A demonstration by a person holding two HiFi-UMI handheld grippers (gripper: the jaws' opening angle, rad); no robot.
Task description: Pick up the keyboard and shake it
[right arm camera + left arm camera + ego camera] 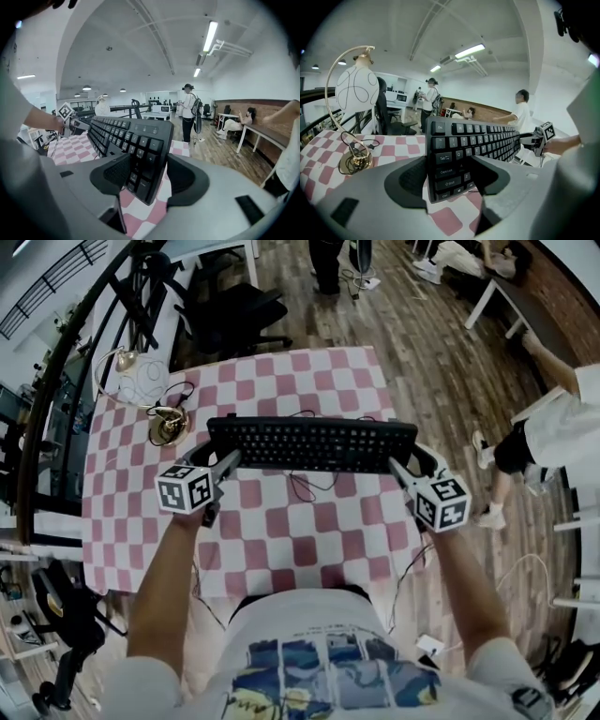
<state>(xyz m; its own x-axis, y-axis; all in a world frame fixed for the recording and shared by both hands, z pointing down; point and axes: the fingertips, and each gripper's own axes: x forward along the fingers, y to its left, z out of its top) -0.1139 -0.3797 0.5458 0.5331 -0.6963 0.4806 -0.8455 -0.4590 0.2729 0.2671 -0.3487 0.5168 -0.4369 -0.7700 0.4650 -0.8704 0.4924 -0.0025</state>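
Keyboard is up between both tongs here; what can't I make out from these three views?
- Keyboard underside: every view, it faces away from the cameras.
- Key legends: head view, too small.
- Cable end: head view, thin, lost against the checked cloth.
- Cloth's near edge: head view, hidden by the person's shirt.

L tool + R tool each clamped on kbd end; both forearms stretched fwd.
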